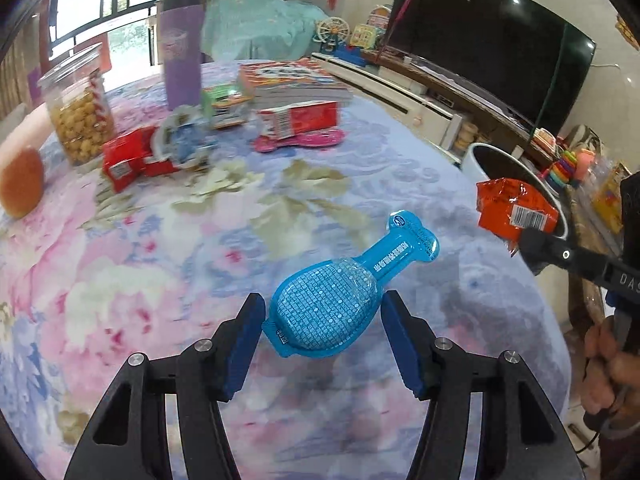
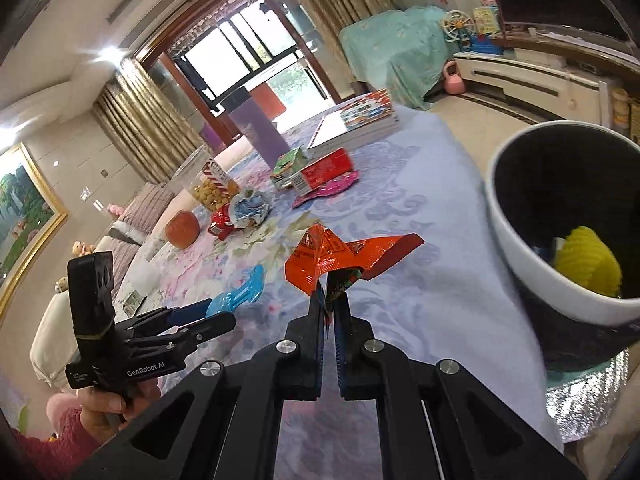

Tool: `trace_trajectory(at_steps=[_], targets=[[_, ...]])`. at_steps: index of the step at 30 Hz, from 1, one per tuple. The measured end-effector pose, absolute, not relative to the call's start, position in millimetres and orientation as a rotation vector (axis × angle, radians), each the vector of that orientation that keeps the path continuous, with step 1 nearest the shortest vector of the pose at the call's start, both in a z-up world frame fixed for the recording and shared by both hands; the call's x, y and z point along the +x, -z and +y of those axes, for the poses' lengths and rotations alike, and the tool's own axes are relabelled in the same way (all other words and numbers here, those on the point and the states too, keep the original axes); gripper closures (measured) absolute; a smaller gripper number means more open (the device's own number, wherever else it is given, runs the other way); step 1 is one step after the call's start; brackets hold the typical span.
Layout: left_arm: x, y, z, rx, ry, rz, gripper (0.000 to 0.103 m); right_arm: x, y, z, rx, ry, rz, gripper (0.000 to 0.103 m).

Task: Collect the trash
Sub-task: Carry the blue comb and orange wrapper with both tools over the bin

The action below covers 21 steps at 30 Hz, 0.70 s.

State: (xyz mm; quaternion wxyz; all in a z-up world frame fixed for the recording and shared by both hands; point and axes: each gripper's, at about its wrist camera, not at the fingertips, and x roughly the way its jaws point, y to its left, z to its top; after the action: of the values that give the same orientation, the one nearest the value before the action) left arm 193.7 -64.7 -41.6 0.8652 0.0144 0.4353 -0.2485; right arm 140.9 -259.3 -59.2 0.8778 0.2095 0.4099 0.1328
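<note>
- Your left tool (image 1: 323, 312) pinches the blue bottle-shaped packet (image 1: 340, 296) by its wide end, above the floral surface (image 1: 160, 272).
- Your right tool (image 2: 329, 304) is pressed together on the orange wrapper (image 2: 336, 258) (beside the white bin (image 2: 520, 240)).

- A table under a floral cloth (image 1: 168, 264)
- On it: a snack jar (image 1: 78, 116), red packets (image 1: 128, 160), books (image 1: 288, 84), a purple box (image 1: 182, 60), a bun (image 1: 22, 182)

Snack jar (image 1: 78, 120), purple tumbler (image 1: 182, 60), book stack (image 1: 292, 80) on floral cloth (image 1: 140, 280); TV (image 1: 492, 40) behind
</note>
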Motion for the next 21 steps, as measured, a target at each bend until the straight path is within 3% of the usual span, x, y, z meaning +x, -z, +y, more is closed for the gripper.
trace_trajectory(at_steps=[21], targets=[[183.9, 18.2, -160.0, 0.093, 0.63, 0.877, 0.044, 97.7, 44.3, -338.1, 0.447, -0.127, 0.794, 0.099]])
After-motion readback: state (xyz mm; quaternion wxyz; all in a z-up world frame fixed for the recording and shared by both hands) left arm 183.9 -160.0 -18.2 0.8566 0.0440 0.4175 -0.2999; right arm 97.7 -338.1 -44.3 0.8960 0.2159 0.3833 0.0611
